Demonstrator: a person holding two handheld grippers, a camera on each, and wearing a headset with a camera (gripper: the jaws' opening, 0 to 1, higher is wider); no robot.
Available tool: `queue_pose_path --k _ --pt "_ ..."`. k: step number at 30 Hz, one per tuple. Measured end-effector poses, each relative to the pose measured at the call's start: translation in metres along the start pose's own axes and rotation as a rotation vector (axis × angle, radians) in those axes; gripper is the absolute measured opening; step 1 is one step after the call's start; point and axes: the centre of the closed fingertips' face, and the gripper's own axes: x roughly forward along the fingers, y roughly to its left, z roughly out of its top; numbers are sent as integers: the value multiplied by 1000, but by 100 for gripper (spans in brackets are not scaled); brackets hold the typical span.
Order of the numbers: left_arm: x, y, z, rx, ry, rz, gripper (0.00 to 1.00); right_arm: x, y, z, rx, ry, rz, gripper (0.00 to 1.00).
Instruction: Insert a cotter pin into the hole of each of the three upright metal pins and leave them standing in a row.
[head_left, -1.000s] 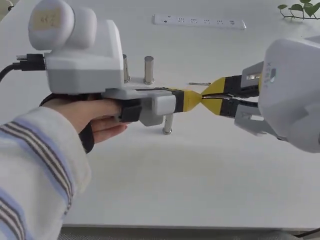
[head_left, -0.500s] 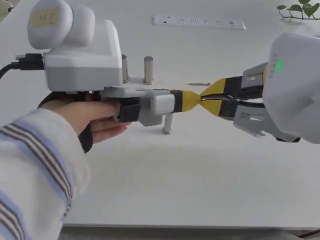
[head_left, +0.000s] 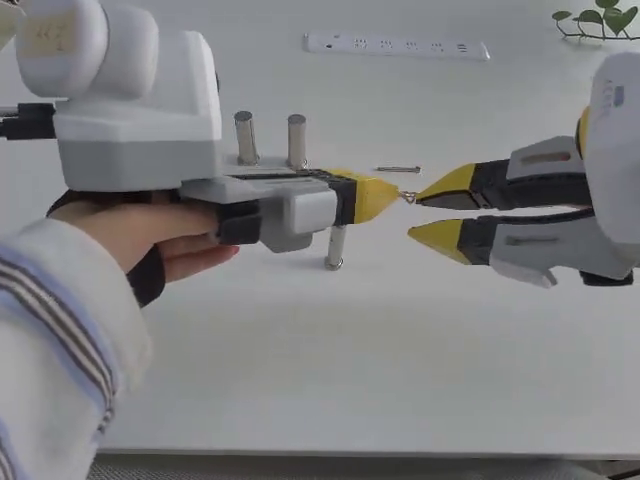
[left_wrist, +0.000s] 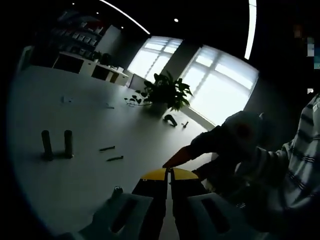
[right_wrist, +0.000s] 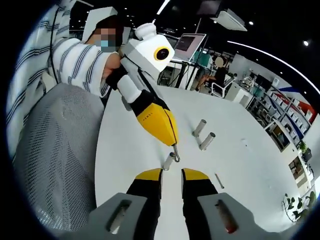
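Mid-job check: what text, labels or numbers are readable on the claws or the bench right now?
Nothing reads cleanly.
Small print on the black section of the left claw, right gripper view: too small to read.
Yellowish sticker on top of the left claw, head view: marks blurred.
Power strip at the bench's far edge: no legible marking.

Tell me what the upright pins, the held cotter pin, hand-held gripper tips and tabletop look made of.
Upright pins: metal, likely steel; grey with bright streaks down the barrel.
Cotter pin: thin wire, presumably metal; finish too small to tell.
Left hand-held gripper and right hand-held gripper tips: matte yellow, plastic or rubber, unclear which.
Table: white, smooth, faint sheen, probably laminate.
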Motion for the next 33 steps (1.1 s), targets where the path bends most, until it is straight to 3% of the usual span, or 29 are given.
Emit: queue_pose_path --k 3,7,10,12,15,18,22,33 --pt "-3 -5 3 121 -7 -25 0 -1 2 1 55 -28 37 11" --pt "-8 -3 3 182 0 -42 0 -4 6 10 150 -92 77 10" --pt "-13 -3 1 291 16 -69 0 -7 9 17 203 -126 105 9" --pt "-14 -8 -1 325 17 -95 0 -9 10 19 219 -146 124 8" --pt "-15 -14 -4 359 28 -122 0 -11 16 22 242 -173 183 9" --pt "-15 -17 -7 407 40 -144 0 -13 21 24 238 -180 202 8" --pt "-16 -19 -9 423 53 -162 0 -14 26 27 246 -192 233 7" --pt "-13 -24 -15 459 85 -186 0 -14 30 27 244 -193 258 1"
